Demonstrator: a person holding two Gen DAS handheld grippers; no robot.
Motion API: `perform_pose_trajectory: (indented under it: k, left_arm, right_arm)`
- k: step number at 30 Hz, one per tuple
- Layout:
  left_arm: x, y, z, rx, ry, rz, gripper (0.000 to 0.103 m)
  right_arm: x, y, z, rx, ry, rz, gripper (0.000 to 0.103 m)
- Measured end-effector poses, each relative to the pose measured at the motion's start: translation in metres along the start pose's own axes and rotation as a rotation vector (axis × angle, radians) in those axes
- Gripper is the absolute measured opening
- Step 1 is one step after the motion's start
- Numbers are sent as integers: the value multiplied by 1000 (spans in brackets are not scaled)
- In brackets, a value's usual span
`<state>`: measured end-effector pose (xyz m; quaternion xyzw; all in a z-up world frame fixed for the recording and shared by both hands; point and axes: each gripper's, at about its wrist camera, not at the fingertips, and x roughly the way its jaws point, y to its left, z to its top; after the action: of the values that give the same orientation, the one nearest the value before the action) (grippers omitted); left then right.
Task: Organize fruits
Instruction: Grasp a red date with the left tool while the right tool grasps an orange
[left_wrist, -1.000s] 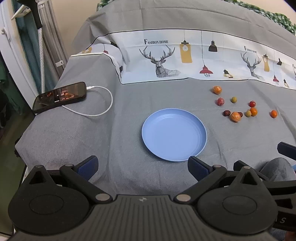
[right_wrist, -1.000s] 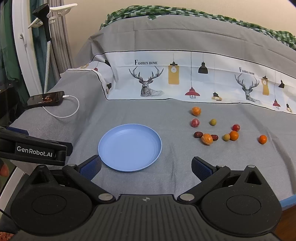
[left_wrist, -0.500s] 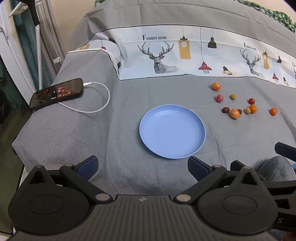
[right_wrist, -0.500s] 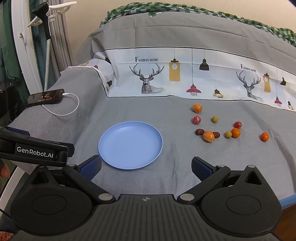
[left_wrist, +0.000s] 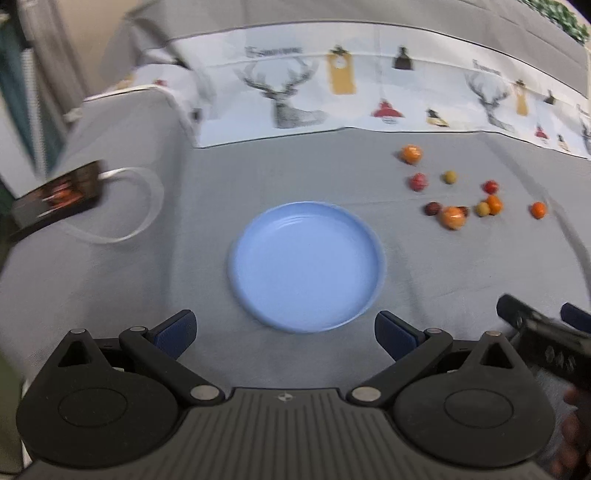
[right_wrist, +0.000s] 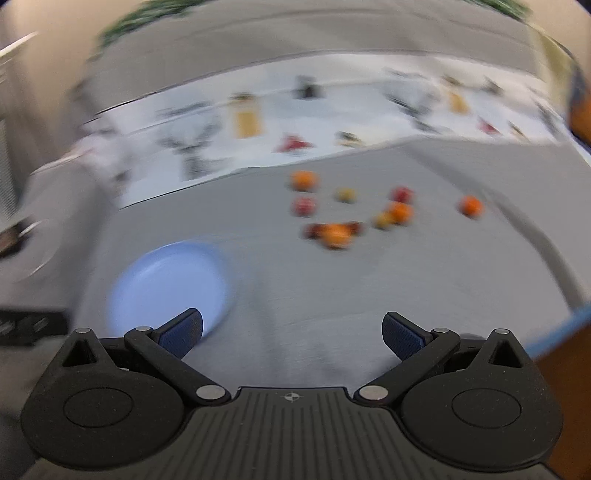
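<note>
The scattered fruits (right_wrist: 354, 210) are seen ahead and slightly right of the right hand-held gripper (right_wrist: 291, 330), nearer it than the left hand-held gripper (left_wrist: 284, 328), both spread wide and empty, the blue plate (left_wrist: 306, 264) unfilled.

Soft, even indoor light, no glare — right wrist view heavily motion-blurred, left slightly; fisheye edges bend.

The blue plate (left_wrist: 306, 266) looks like smooth plastic with a soft sheen. It lies on matt grey woven cloth (left_wrist: 184, 280) covering the bed. The left gripper (left_wrist: 284, 330) is matt black plastic with ribbed housing, silvery metal pivot pins, and blue, finely textured fingers (left_wrist: 175, 330). The small fruits (left_wrist: 452, 217) look smooth-skinned, slightly glossy.
</note>
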<state>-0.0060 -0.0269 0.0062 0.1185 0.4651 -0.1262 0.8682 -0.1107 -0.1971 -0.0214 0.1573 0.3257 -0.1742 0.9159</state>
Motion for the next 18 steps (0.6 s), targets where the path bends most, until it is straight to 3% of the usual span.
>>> perform_pose_trajectory:
  k: [3,6,13,18]
  left_arm:
    - [26,-25,24,1,27,-68,103]
    - [58,-53,48,24,37,-105,103]
    - [149,-117,101,205,49,-189,103]
    - [218,-154,122,354,90,-232,102]
  right_arm:
    - [33,-37,15,104,-26,-95,102]
    - [73,-64,28,126,-25,-196,102]
    - [168,-113,44,128,47,-286,102]
    - [229,-130,59,87,34,-373,102]
